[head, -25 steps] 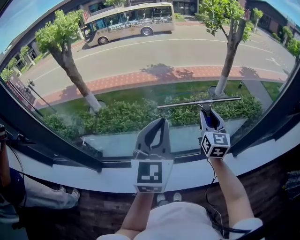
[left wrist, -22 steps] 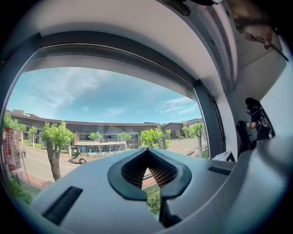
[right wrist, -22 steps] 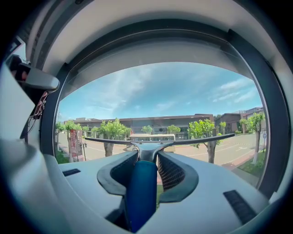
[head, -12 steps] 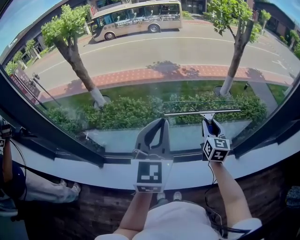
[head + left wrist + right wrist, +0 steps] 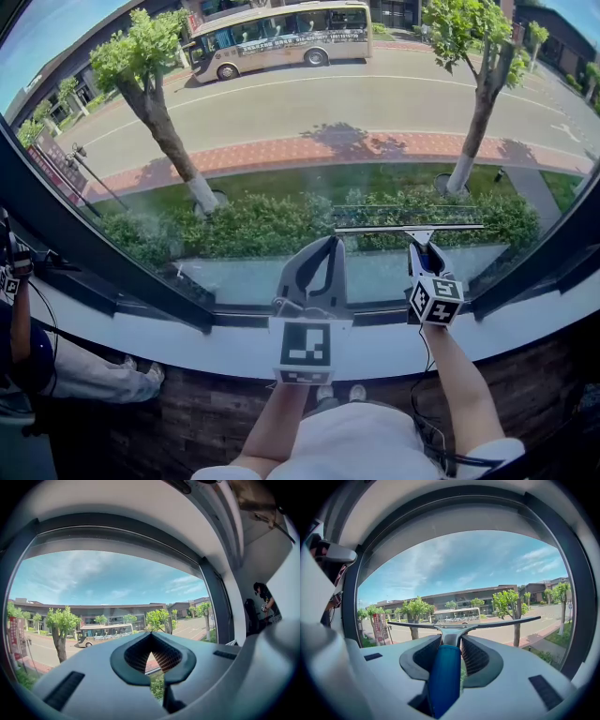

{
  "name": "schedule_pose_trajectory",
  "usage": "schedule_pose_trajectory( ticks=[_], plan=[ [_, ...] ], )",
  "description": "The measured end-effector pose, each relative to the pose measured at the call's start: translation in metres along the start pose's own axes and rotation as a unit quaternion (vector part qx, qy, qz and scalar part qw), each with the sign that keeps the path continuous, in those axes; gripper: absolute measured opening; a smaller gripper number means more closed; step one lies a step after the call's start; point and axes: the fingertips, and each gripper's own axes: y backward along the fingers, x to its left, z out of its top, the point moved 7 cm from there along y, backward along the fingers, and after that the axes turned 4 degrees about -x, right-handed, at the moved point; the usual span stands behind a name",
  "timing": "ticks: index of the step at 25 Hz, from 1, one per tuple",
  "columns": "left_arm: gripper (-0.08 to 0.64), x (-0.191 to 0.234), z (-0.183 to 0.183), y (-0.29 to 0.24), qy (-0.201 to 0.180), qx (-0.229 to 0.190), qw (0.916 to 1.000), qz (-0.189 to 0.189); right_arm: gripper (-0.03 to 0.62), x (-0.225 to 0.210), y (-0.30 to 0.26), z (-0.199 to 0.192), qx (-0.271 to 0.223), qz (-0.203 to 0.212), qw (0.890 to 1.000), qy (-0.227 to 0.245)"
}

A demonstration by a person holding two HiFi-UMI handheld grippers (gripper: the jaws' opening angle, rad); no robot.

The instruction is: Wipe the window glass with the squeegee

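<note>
My right gripper [image 5: 451, 645] is clamped on the blue handle of the squeegee [image 5: 409, 227]. The handle runs up between the jaws, and the long blade lies level across the window glass [image 5: 281, 131] at centre right of the head view, low on the pane and just above the gripper. The blade looks pressed to the glass, though I cannot be sure it touches.

My left gripper [image 5: 323, 246] is at the centre of the head view, just left of the right one, pointing up at the lower part of the pane above the white sill [image 5: 187, 349]. Its jaws are together at the tips with nothing between them.

Through the glass there is a bus [image 5: 281, 31] on the road at top centre, and a hedge [image 5: 244, 225] sits below.
</note>
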Motion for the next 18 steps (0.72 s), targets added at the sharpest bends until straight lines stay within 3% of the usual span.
schedule_pose_trajectory(
  ticks=[11, 18],
  plan=[
    [0.002, 0.008, 0.005, 0.028, 0.005, 0.014, 0.9985, 0.052, 0.137, 0.003, 0.022, 0.020, -0.002, 0.010, 1.000, -0.030],
    [0.002, 0.023, 0.005, 0.063, 0.018, 0.010, 0.9927, 0.119, 0.137, 0.038, 0.063, 0.072, -0.070, 0.062, 0.995, -0.041]
  ],
)
